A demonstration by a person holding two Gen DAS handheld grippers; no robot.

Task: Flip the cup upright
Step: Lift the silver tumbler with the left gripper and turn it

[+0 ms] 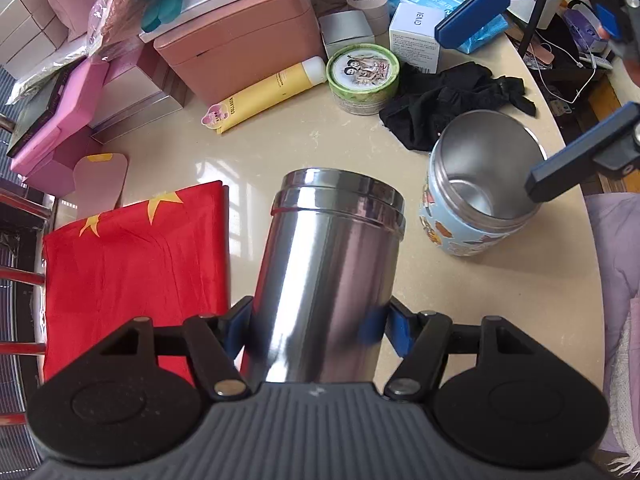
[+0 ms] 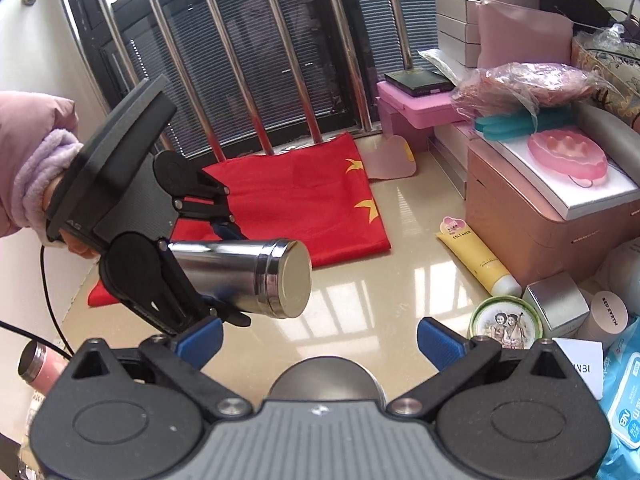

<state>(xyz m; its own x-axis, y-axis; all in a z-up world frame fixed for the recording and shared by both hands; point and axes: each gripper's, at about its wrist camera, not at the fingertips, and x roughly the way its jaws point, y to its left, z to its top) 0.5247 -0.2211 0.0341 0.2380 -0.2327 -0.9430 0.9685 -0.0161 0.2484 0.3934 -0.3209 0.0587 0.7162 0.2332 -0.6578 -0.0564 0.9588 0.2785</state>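
Steel cup: the plain stainless steel cup (image 1: 332, 276) (image 2: 256, 276) is held off the beige table (image 1: 280, 148) (image 2: 360, 300), lying roughly level in the right wrist view, its closed flat end pointing away from the holder.
Left gripper: the left gripper (image 1: 316, 324) (image 2: 218, 268) is clenched on the steel cup's body, a blue pad pressed to each side.
Left hand: the left hand (image 2: 60, 220), in a lilac fleece cuff and pink sleeve, grips the tool's handle.
Right gripper: the right gripper (image 2: 320, 342) (image 1: 508, 92) is spread wide with nothing between its blue fingers (image 2: 200, 340); it hovers just above the decorated cup.
Decorated cup: a second cup with a light blue cartoon-print sleeve (image 1: 476, 196) stands upright on the table, open mouth up; in the right wrist view only its steel rim (image 2: 326, 378) shows, low between the jaws.
Red flag: a folded red flag with yellow stars (image 1: 136, 272) (image 2: 292, 208) lies under and beside the held cup.
Beyond: a black cloth (image 1: 448, 104), a round green tin (image 1: 363, 76) (image 2: 506, 322), a yellow tube (image 1: 268, 92) (image 2: 480, 260) and a pink box (image 1: 240, 48) (image 2: 540, 216) crowd the far side.
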